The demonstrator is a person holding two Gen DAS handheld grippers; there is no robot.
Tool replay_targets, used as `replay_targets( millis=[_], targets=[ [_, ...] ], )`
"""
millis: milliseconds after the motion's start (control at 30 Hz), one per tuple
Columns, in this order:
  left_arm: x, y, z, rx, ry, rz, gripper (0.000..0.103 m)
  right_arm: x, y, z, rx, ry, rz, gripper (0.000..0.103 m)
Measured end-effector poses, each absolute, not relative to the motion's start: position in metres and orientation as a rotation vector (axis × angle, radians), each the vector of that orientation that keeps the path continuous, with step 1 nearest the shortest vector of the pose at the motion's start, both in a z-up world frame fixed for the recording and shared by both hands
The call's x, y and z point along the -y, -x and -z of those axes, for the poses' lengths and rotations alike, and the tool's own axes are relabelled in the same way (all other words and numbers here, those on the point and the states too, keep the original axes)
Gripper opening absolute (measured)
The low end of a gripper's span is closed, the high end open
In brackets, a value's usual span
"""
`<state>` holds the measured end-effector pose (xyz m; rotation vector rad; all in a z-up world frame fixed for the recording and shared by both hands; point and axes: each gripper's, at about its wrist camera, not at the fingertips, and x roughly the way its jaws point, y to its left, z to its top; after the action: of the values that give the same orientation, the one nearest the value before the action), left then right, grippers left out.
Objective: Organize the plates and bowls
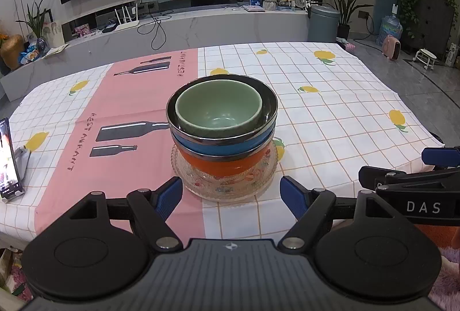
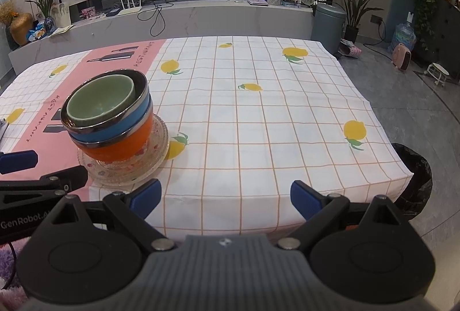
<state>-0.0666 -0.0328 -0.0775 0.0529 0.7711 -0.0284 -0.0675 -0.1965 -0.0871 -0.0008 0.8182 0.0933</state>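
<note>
A stack stands on the table: a clear glass plate (image 1: 227, 187) at the bottom, then an orange bowl (image 1: 224, 162), a blue bowl (image 1: 218, 146) with a steel rim, and a green bowl (image 1: 218, 109) nested on top. The stack also shows in the right wrist view, with the plate (image 2: 156, 150), orange bowl (image 2: 123, 147), blue bowl (image 2: 120, 128) and green bowl (image 2: 100, 104). My left gripper (image 1: 231, 196) is open and empty, just in front of the plate. My right gripper (image 2: 225, 197) is open and empty, to the right of the stack near the table's front edge.
The table carries a lemon-print and pink cloth (image 1: 330, 115). A phone on a stand (image 1: 10, 158) is at the left edge. A black bin (image 2: 414, 175) stands by the table's right corner. A TV bench (image 1: 201, 23) lies behind.
</note>
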Motion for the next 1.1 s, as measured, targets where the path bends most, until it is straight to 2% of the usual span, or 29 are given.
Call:
replay_targets(
  millis=[1100],
  targets=[
    [0.0294, 0.0692, 0.0784, -0.77, -0.051, 0.017, 0.09, 0.1946, 0.0681, 0.0918, -0.832, 0.002, -0.102, 0.095]
  ],
)
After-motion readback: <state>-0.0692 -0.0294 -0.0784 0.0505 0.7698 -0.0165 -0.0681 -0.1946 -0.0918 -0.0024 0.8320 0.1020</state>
